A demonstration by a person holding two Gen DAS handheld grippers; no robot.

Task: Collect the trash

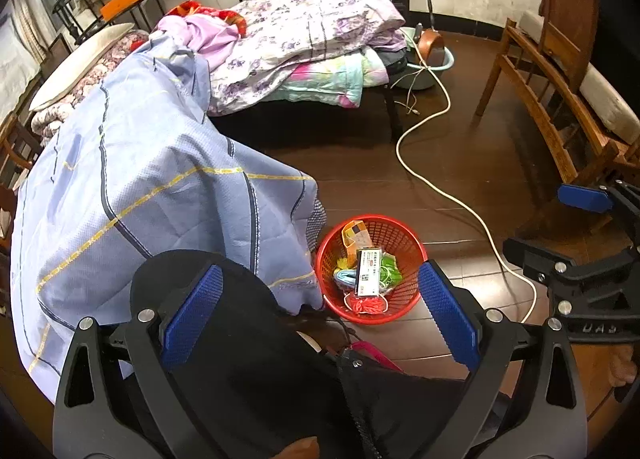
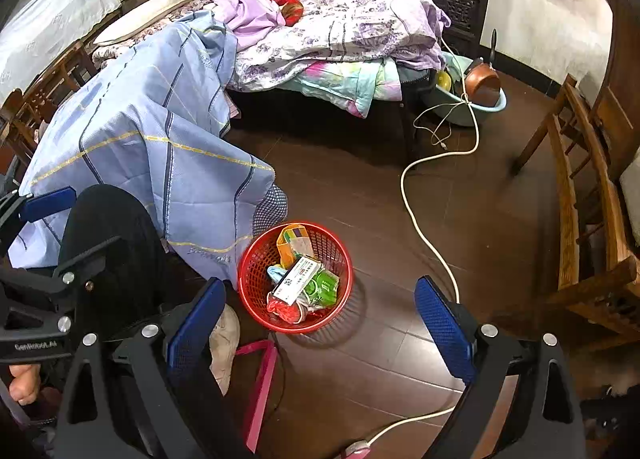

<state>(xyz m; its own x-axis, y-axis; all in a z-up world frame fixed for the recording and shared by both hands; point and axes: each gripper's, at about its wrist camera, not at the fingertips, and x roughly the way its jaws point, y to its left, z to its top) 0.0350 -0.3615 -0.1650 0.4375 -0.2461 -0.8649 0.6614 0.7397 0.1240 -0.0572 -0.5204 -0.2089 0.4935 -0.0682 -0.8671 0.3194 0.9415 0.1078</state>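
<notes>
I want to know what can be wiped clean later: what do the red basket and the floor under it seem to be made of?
The red basket looks like moulded plastic: uniform glossy red, with an open lattice wall. The floor looks like dark brown tile or polished boards; faint straight seams and a soft sheen show, but which it is I cannot tell. The white box inside looks like printed cardboard.

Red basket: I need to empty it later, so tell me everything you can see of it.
The red basket is a round, openwork bin that looks like plastic, standing upright on the dark floor at the corner of the blue bedcover. It holds a white box, green packets, an orange wrapper and a red tangle. Neither tongs touch it.
</notes>
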